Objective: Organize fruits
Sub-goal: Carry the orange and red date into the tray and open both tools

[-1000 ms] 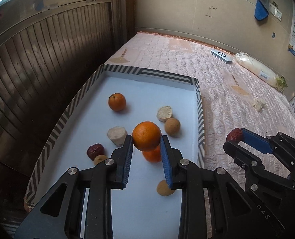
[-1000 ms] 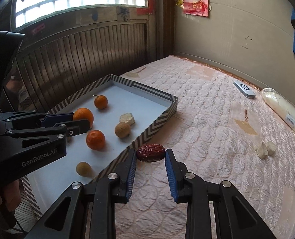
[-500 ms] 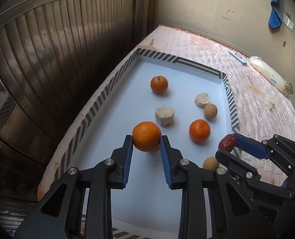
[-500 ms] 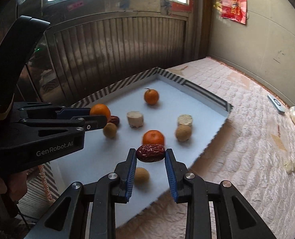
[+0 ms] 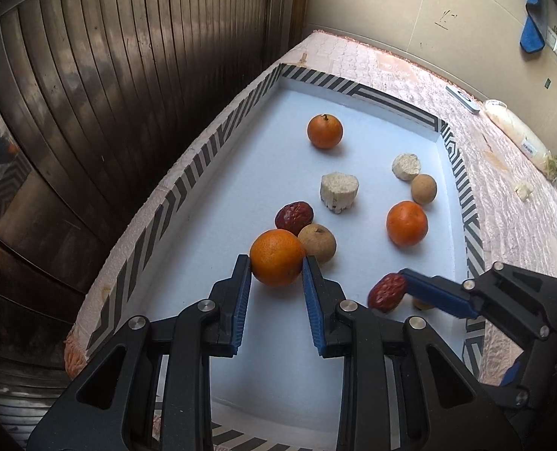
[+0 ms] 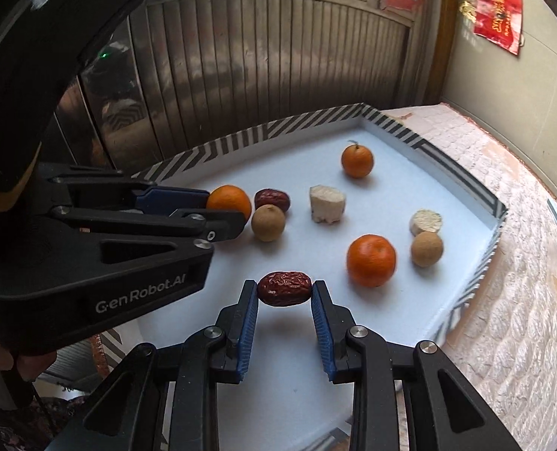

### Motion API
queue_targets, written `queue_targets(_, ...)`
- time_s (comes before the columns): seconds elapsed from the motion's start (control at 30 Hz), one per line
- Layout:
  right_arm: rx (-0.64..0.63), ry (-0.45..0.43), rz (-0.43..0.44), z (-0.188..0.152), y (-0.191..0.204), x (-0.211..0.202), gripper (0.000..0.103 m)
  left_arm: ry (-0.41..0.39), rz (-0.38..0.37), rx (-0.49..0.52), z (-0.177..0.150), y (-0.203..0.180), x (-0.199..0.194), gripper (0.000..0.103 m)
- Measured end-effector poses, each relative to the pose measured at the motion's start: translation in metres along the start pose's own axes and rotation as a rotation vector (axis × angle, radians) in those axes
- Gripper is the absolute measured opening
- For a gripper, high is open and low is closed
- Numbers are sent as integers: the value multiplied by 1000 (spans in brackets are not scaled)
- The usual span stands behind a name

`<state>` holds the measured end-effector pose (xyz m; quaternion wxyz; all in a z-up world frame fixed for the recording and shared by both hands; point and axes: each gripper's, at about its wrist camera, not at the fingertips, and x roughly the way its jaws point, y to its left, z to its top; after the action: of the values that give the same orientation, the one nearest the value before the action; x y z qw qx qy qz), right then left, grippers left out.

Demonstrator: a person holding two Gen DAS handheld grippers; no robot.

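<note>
While both grippers tilt steeply down over the tray (image 5: 210, 158), the left gripper (image 5: 276, 268) clamps an orange (image 5: 276, 257) between its blue pads, and the right gripper (image 6: 285, 289) clamps a red date (image 6: 285, 288) by its two ends. The held orange is round, bright and finely dimpled, near the tray's striped left wall and just in front of a brown longan (image 5: 317, 242) and a second date (image 5: 294, 216) lying on the white floor. The held date is dark red, wrinkled and glossy, and it hangs above the tray floor, casting a soft shadow near the tray's front end. Also on the tray floor are a stemmed orange (image 5: 325, 131) toward the far wall, two pale cut chunks (image 5: 339, 191), a smooth orange (image 5: 406, 223) and another longan (image 5: 423, 188) near the right wall. The left view shows a small yellowish fruit partly hidden behind the right gripper's finger, which the right view does not show. The right view shows a person's hand (image 6: 34, 364) under the left gripper's black body and a red hanging (image 6: 498, 13) on the wall beyond the tray.
</note>
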<state>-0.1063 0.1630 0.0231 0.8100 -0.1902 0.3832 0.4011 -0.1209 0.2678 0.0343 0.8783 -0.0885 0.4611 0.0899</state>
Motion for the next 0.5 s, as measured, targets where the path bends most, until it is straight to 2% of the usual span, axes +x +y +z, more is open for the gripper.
queue_targets(0.17, -18, 32, 17, -1, 6, 12, 28, 4, 7, -14, 1, 1, 4, 27)
queue_targets(0.37, 1, 25, 24, 0, 2, 8, 32, 3, 19, -20, 3, 1, 6, 30)
queue_targets(0.47, 5, 9, 14, -3, -1, 0, 33, -9, 27, -28, 4, 0, 3, 44)
queue_targets(0.5, 9, 3, 14, -3, -2, -3, 33, -16, 26, -31, 4, 0, 1, 54)
